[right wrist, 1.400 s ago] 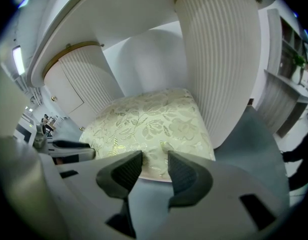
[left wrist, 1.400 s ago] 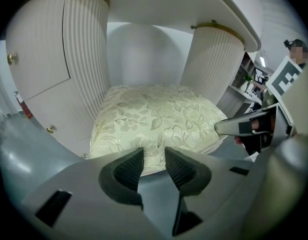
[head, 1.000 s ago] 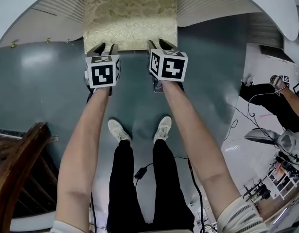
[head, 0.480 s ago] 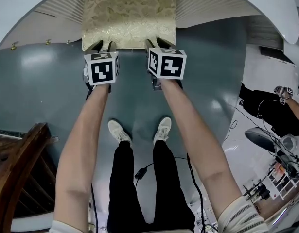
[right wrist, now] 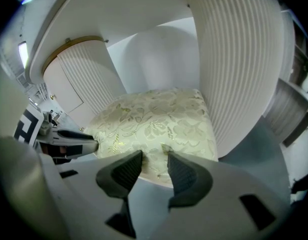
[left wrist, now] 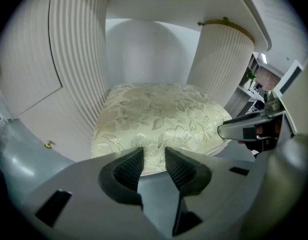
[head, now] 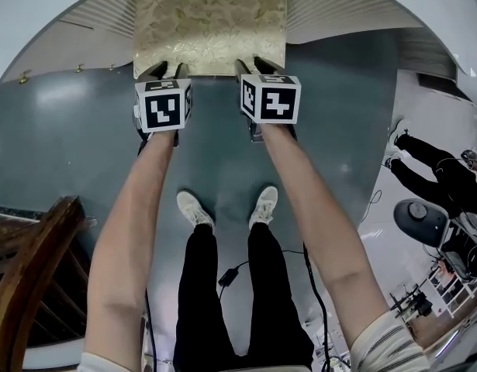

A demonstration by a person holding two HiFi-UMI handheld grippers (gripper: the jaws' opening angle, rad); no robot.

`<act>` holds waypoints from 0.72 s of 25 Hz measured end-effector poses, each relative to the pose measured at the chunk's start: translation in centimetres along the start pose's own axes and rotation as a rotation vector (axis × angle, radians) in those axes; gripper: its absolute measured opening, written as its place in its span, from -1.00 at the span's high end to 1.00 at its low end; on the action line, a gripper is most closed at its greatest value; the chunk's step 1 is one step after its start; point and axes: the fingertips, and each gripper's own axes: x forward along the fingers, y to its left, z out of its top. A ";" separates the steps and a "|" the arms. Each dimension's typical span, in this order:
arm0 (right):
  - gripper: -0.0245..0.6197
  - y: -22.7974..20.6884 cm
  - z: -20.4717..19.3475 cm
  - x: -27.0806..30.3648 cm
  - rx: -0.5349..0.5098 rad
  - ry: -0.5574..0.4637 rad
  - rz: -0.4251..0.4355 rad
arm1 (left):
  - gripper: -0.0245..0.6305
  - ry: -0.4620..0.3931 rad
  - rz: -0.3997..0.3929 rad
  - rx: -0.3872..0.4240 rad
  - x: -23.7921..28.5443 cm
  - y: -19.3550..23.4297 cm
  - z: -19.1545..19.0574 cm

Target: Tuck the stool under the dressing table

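Bright, even indoor light fills the head view, with no hard shadows; the grey floor [head: 52,138] carries soft pale sheen at left and at right. Wide-angle distortion bows the dressing table [head: 36,6] into an arc and stretches the corners. Both gripper views are ringed by a dark vignette, black at the corners. In them the near bodies of the left hand-held gripper [left wrist: 154,159] and the right hand-held gripper [right wrist: 155,161] look soft and blurred, while the stool [left wrist: 159,119] cushion is sharp, its gold threads glinting. The recess under the dressing table is dimmer, in grey shade. A bright patch [right wrist: 23,51] glares at the right gripper view's left edge.
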 end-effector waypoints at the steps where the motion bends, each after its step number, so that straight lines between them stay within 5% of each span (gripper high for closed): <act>1: 0.43 0.0 0.1 0.0 0.001 -0.002 -0.001 | 0.55 0.000 -0.004 0.002 0.0 0.0 0.1; 18: 0.52 -0.2 -0.2 -4.0 0.058 -0.057 -0.033 | 0.66 -0.037 0.046 0.004 -4.0 -0.9 0.0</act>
